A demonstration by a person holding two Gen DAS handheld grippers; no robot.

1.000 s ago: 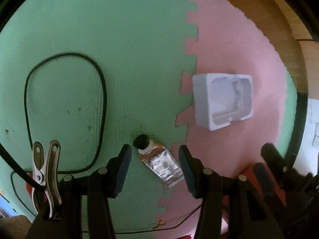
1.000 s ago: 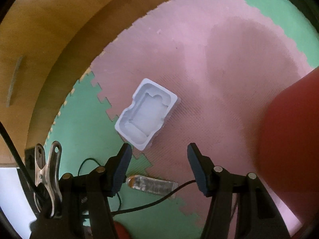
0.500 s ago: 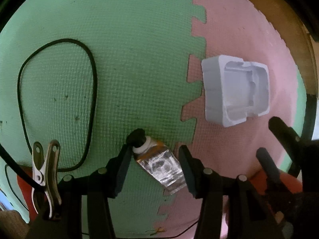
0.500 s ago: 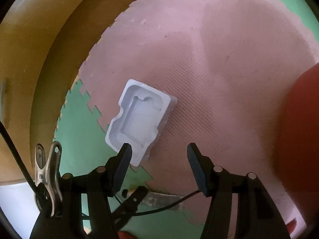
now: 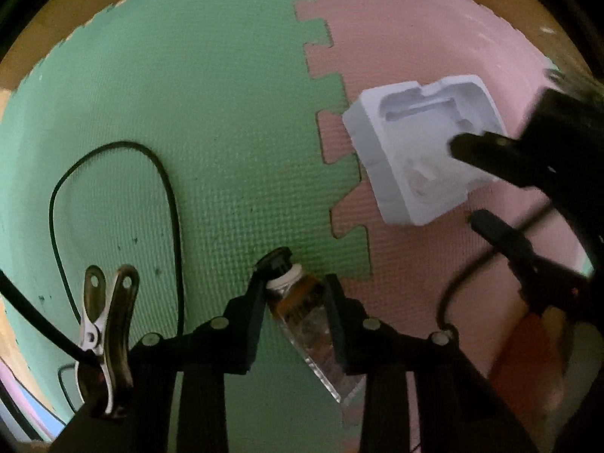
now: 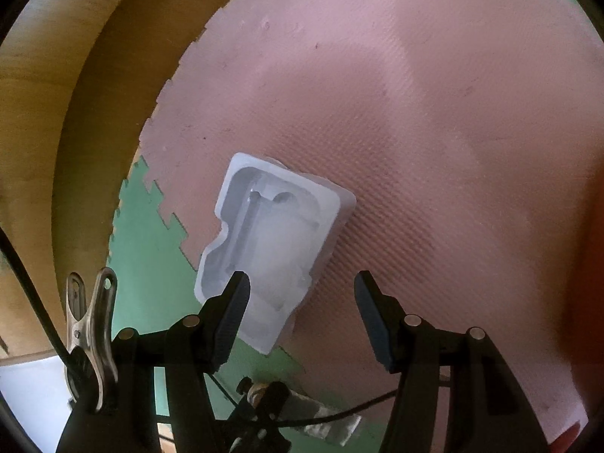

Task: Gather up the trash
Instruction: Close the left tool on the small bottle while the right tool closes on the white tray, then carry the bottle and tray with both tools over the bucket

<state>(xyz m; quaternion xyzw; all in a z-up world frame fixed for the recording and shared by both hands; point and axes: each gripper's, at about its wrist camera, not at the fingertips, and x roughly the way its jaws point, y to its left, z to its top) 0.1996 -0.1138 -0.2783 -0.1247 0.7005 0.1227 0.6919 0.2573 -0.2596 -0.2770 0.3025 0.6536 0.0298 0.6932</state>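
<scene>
I count two pieces of trash on the foam floor mat. One is a crumpled clear plastic tube with a white neck and black cap, lying at about six o'clock in my left wrist view, right on the toothed seam where the green mat tile meets the pink mat tile. My left claw points straight down over it; its jaws have just been closing, and the two black fingers now sit against the tube's shoulders on either side, cap poking out past the tips. I read that as gripping the tube.

The second piece is a white moulded packaging tray with a recessed cavity, lying open side up on the pink tile, one corner reaching over the seam. In the left view it sits at two o'clock. My right claw hangs over it with jaws spread wide: the left finger overlaps the tray's near end, the right finger is out over bare pink mat, nothing pinched.

One thin black cable loops across the green tile at nine o'clock. One metal spring clip shows beside each claw. Wooden floor edges the mat.
</scene>
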